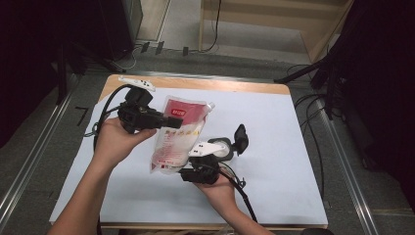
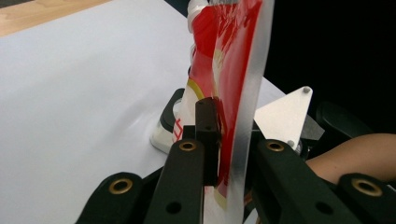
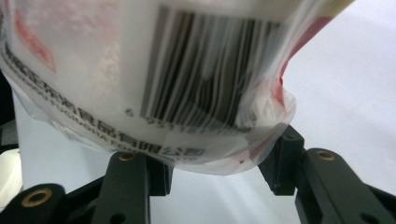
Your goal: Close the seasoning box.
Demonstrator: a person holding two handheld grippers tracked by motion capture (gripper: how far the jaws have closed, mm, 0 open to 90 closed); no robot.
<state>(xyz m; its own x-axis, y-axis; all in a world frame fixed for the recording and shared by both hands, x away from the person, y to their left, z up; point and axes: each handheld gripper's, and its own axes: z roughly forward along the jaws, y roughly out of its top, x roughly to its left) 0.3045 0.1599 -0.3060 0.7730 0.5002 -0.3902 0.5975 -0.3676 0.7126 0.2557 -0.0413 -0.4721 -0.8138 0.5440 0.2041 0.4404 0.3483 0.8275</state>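
I hold a red-and-white refill pouch up over the middle of the desk, between my two hands. My left gripper comes in from the left side and its fingers are clenched on the pouch's clear side seam, about halfway up; in the left gripper view the flat edge of the pouch rises between them, spout corner at the top. My right gripper is below, at the pouch's bottom end. In the right gripper view the barcoded back of the pouch bulges down between my fingers, which stand partly spread on either side of its lower corner; whether they press on it I cannot tell.

Just right of my right gripper, on the white sheet that covers the desk, lies a small round white container with its black flip lid standing open. It sits close to the pouch's lower end and to my right hand, so it crowds the space there. The left gripper view shows it behind the pouch, low on the sheet. Cables trail from both grippers toward me. Beyond the desk's far wooden edge are a grey floor and dark stands.
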